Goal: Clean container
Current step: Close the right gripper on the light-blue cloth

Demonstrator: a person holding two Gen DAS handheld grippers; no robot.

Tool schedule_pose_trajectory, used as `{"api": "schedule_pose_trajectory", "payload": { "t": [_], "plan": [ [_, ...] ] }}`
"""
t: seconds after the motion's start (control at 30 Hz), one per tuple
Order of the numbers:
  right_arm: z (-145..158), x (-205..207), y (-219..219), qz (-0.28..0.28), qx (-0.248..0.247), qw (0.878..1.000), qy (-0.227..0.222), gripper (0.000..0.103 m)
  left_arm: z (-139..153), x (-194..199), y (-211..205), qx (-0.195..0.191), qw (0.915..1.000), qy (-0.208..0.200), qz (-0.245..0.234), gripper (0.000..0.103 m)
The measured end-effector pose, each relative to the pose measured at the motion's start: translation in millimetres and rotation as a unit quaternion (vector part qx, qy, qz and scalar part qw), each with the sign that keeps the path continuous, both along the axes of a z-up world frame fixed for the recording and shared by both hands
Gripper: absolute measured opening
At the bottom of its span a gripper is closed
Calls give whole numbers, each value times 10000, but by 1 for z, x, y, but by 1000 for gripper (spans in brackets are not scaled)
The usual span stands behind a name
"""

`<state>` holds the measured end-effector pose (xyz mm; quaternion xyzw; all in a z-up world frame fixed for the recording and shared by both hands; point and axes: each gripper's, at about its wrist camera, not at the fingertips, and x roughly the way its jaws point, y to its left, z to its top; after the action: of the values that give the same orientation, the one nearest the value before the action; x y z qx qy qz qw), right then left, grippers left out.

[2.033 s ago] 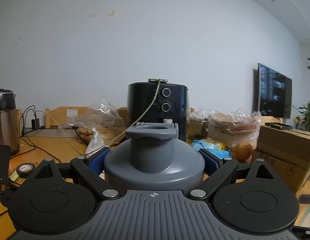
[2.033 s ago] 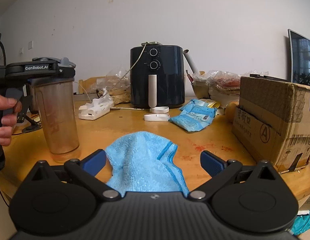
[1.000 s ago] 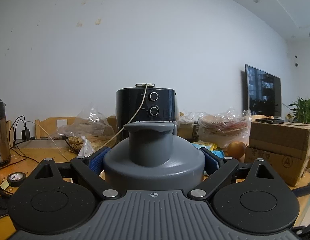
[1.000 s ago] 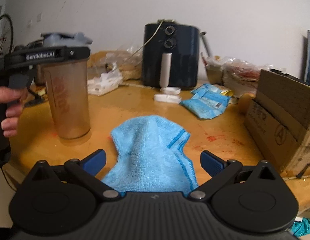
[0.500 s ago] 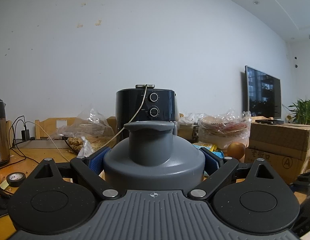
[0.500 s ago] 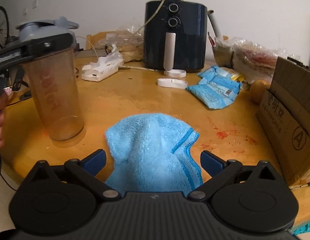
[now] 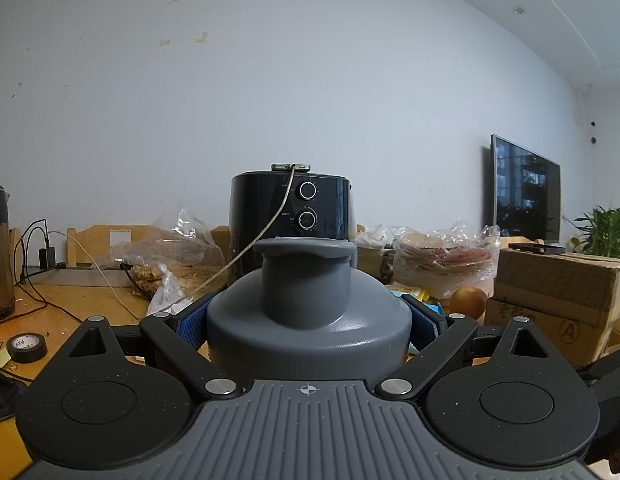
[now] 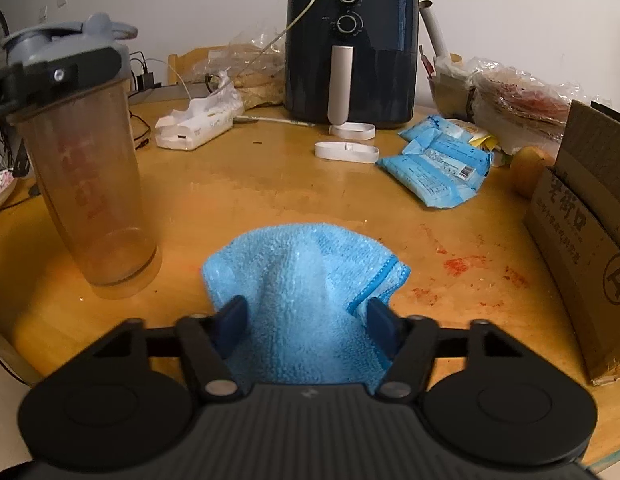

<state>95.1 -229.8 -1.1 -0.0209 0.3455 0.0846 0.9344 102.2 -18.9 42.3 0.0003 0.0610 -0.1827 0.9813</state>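
A clear, brown-stained shaker bottle [image 8: 90, 184] with a grey lid [image 7: 310, 300] stands upright at the left of the wooden table [image 8: 250, 184]. My left gripper [image 7: 308, 320] is shut on the lid, its blue pads against both sides; one of its fingers [image 8: 66, 72] shows in the right wrist view. A blue cloth [image 8: 306, 272] lies bunched on the table to the right of the bottle. My right gripper [image 8: 306, 316] tilts down over its near part. Its jaws have just been closing, with the cloth between the fingers, which stand at its sides without visibly squeezing it.
Red smears [image 8: 461, 264] mark the table right of the cloth. A cardboard box [image 8: 581, 240] stands at the right edge. Behind are a black air fryer [image 8: 349, 48], blue packets [image 8: 433, 164], white plastic pieces [image 8: 345, 150] and a tissue pack [image 8: 198, 124]. Cables and a tape roll [image 7: 26, 348] lie far left.
The right gripper has moved in over the cloth and tipped downward, and its fingers have drawn in from wide apart to the cloth's sides. The left gripper and bottle stayed still.
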Motion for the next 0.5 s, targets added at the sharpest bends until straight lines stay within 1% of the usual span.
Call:
{"api": "schedule_pose_trajectory", "payload": {
  "t": [0.03,0.07,0.13,0.17,0.2,0.27,0.3,0.43,0.5],
  "plan": [
    [-1,0,1,4,-9,10000,11,54,0,0,0,5,10000,2,-2,95],
    [-1,1,1,3,-16,10000,22,51,0,0,0,3,10000,6,-2,95],
    [-3,2,1,8,-13,10000,45,40,0,0,0,-1,10000,10,-2,95],
    [-3,2,1,12,-9,10000,59,37,3,2,1,-10,10000,20,-10,95],
    [-4,2,2,24,-27,10000,64,31,2,1,1,-7,10000,19,-8,95],
    [-7,2,4,42,-97,9999,52,25,2,1,0,-6,10000,16,-5,95],
    [-8,2,5,57,-119,9999,46,20,2,0,0,-6,10000,13,-5,95],
    [-11,0,8,92,-185,9998,-26,10,2,0,0,4,10000,19,-7,95],
    [-12,-2,8,114,-212,9997,-81,8,2,0,0,8,10000,20,-8,95]
  ]
}}
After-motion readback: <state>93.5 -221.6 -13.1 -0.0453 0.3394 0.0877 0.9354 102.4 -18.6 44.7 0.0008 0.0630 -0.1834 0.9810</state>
